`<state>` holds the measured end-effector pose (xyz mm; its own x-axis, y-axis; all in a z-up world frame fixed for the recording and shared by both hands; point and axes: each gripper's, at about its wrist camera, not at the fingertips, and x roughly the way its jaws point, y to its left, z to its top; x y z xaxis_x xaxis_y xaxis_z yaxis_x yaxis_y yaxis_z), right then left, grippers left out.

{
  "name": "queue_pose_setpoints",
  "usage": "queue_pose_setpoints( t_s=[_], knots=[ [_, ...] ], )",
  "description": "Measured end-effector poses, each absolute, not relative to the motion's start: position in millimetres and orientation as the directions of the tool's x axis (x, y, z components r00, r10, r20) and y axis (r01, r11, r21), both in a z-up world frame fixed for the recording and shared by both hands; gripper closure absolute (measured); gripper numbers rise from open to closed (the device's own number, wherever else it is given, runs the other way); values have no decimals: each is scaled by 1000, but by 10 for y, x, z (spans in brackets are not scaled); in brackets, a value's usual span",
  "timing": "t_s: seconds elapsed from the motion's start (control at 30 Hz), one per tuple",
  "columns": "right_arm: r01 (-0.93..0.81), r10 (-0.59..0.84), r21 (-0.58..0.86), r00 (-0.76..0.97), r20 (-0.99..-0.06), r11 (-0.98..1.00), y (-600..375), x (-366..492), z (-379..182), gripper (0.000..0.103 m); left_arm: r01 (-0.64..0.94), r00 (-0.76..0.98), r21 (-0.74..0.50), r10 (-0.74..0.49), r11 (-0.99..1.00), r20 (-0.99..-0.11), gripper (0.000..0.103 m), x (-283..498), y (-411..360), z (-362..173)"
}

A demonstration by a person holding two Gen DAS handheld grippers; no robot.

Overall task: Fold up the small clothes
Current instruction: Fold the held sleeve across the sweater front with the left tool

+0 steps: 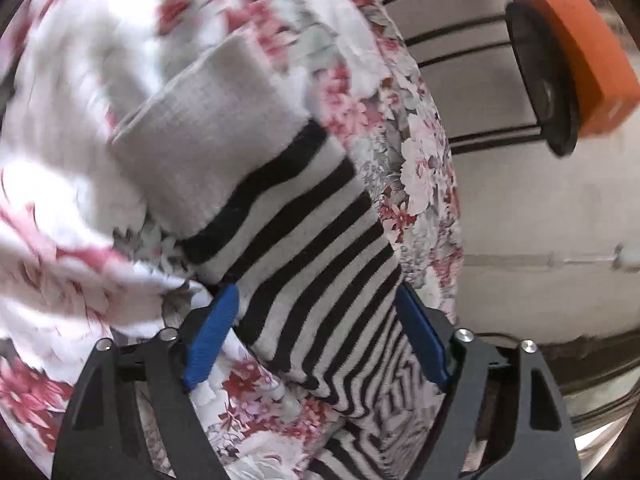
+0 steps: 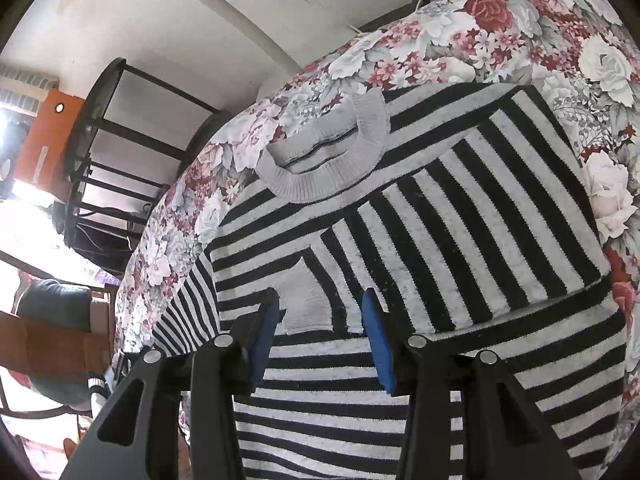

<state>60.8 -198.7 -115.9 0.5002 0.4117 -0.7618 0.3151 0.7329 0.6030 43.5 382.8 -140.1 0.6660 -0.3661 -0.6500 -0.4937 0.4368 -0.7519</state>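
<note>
Sweater (image 2: 420,240) reaches the bedspread (image 2: 500,32) edge (left).

Floral-covered table (image 2: 500,32) filling the right of the right wrist view, roses and leaves across the cloth. Flat on it at center frame, striped sweater (image 2: 460,220), one sleeve folded across, grey collar toward upper left.

Striped sweater (image 2: 400,248) lies flat, one sleeve (image 2: 460,208) folded across
</note>
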Motion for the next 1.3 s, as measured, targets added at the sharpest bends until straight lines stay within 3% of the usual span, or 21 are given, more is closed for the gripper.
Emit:
queue_pose_setpoints(
  t_s=[0.47,0.53,0.57,0.6,0.67,0.83,1.03,1.3],
  knots=[
    [341,394,591,496,-774,731,-2081,614,-1227,59,-575,606,-654,-282,491,-744,27,573,3734,-1565],
    [330,380,584,511,-771,741,-2073,616,-1192,59,-574,611,-640,-253,510,-750,48,574,3737,-1488],
    [323,372,580,520,-769,748,-2068,617,-1166,60,-556,612,-623,-236,550,-755,73,603,3723,-1417],
    [318,367,577,525,-768,753,-2066,620,-1150,66,-549,608,-603,-218,579,-763,90,618,3707,-1363],
    [304,355,568,536,-766,765,-2059,616,-1106,77,-524,603,-552,-175,649,-778,91,684,3602,-1201],
    [298,372,596,556,-743,745,-2100,579,-984,77,-336,645,-390,-92,857,-758,93,826,2858,-602],
    [278,389,624,582,-714,730,-2185,482,-807,76,-98,663,-278,-146,956,-734,93,930,1737,-388],
    [290,422,689,616,-666,665,-2469,349,-749,76,45,636,-276,-241,960,-734,93,1069,709,-443]
  ],
)
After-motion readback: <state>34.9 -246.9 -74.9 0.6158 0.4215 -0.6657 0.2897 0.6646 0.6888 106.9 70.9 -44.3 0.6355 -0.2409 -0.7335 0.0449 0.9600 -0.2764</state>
